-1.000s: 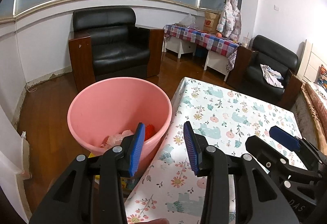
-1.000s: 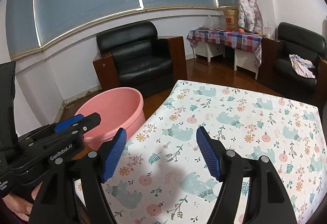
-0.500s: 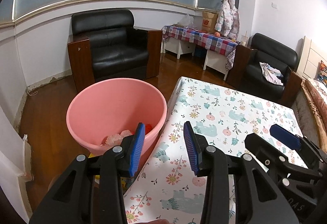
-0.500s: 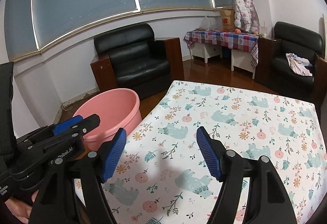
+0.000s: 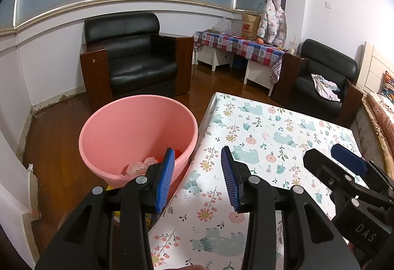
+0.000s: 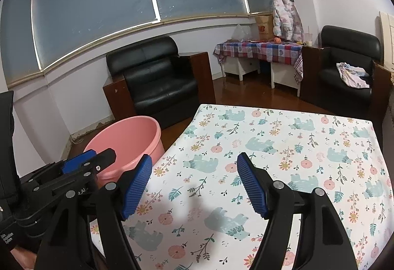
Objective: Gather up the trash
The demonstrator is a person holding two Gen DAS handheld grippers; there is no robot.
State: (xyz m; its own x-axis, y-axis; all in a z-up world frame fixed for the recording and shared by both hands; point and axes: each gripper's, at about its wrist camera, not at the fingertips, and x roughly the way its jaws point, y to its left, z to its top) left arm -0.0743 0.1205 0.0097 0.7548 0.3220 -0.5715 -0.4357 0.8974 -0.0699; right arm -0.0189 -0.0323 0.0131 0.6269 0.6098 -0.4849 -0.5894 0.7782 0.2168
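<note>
A pink plastic bucket (image 5: 138,127) stands on the wooden floor beside the table's left edge, with crumpled pale and red trash (image 5: 147,163) at its bottom. My left gripper (image 5: 197,179) hangs open over the table edge next to the bucket, nothing between its blue pads. The right gripper (image 5: 344,161) shows at the far right of the left wrist view. In the right wrist view my right gripper (image 6: 194,186) is open and empty above the floral tablecloth (image 6: 283,159), with the bucket (image 6: 128,137) and the left gripper (image 6: 81,166) at its left.
A black armchair (image 5: 133,60) stands behind the bucket by the wall. A low table with a checked cloth (image 5: 236,44) and a second black armchair (image 5: 325,78) stand at the back right. No loose trash shows on the tablecloth.
Both views have shifted slightly, so the bucket and table sit a little farther and lower in frame. Both grippers remain open and empty.
</note>
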